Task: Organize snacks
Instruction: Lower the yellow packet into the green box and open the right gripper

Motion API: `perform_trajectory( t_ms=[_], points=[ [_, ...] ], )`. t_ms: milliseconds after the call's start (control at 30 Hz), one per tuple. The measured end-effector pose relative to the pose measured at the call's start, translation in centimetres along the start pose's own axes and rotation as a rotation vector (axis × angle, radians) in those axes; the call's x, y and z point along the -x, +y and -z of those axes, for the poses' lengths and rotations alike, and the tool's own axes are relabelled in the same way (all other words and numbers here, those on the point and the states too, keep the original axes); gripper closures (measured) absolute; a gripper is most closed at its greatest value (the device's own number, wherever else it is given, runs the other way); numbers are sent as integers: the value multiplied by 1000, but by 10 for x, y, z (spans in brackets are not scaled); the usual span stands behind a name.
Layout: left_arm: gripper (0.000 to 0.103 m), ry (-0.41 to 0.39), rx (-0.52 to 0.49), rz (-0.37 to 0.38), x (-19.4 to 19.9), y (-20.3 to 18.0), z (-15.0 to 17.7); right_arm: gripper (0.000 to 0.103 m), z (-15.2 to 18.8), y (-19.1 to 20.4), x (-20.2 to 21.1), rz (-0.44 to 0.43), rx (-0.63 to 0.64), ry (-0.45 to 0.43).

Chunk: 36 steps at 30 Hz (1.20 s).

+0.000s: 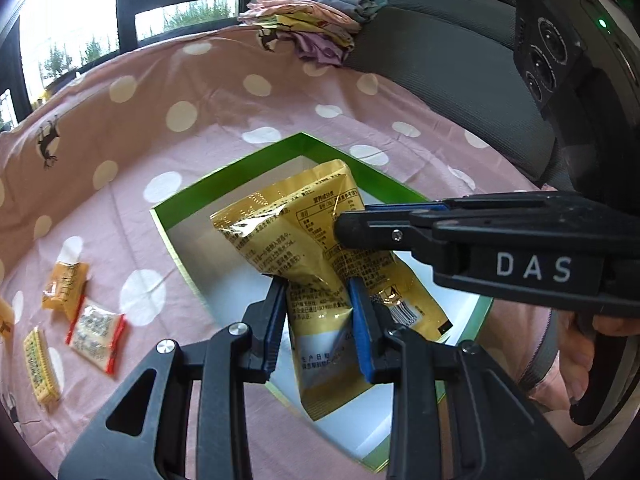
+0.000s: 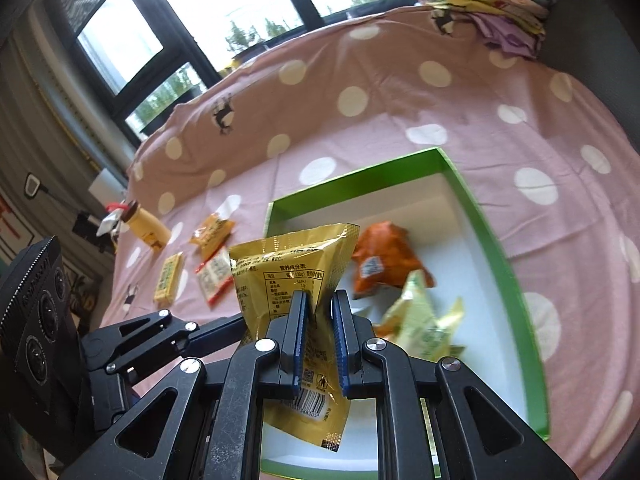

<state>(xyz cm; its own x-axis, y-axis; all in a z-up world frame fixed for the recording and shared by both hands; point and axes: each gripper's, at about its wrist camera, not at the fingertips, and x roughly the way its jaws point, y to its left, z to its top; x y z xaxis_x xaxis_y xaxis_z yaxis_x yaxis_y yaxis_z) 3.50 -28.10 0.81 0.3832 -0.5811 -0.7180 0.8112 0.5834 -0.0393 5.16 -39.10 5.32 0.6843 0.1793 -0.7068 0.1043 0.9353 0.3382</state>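
While both our grippers pinch it, the gold snack bag [image 1: 316, 248] hangs crumpled over the open green-rimmed box [image 1: 224, 184], above its white floor. Our left gripper [image 1: 320, 320] has its blue pads clamped on the bag's lower half, the foil squeezed into a narrow waist between them. Our right gripper [image 2: 320, 336] is closed on the same bag nearer its barcode end, and in the left wrist view its fingers reach in from the right, flat against the printed panel.

In the right wrist view the box already holds an orange packet [image 2: 384, 260] toward its far side and pale yellow-green packets [image 2: 420, 320] nearer to us, right of the gold bag.

Left of the box, on the pink dotted sheet [image 1: 200, 92], lie small snacks: a yellow-orange packet [image 1: 66, 288], a clear packet with red ends [image 1: 98, 332] just beside it, and a yellow bar [image 1: 40, 364] nearer us. A small yellow bottle [image 2: 146, 230] lies farther left, by the sheet's edge. A pile of folded clothes [image 1: 316, 20] sits at the far side, against a grey cushion [image 1: 440, 52]. Beyond it stand dark-framed windows [image 1: 128, 12].
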Motion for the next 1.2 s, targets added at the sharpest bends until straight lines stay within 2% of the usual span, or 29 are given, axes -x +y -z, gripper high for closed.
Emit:
perform_trajectory(
  t_ms=[300,567,700,833,900,967,1033,1200],
  points=[
    [72,25,-36,-24,-31,-23,-5,88,4,-32,-9,108,-40,32],
    [71,45,-5,-26,-42,-20,-4,88,6,-38,-14,141,-51,43],
    [68,40,2,-9,-41,-18,-3,88,6,-35,-16,109,-57,46],
    [66,31,-5,-33,-40,-19,-2,88,5,-28,-17,128,-35,41],
    [58,30,4,-47,-38,-16,-2,88,4,-27,-17,131,-43,45],
    [31,24,9,-65,-36,-12,-1,88,4,-26,-19,139,-47,46],
    [20,3,11,-91,-32,-7,1,88,3,-25,-19,140,-49,46],
    [20,0,77,-102,-24,13,6,88,3,-23,-23,142,-53,58]
  ],
)
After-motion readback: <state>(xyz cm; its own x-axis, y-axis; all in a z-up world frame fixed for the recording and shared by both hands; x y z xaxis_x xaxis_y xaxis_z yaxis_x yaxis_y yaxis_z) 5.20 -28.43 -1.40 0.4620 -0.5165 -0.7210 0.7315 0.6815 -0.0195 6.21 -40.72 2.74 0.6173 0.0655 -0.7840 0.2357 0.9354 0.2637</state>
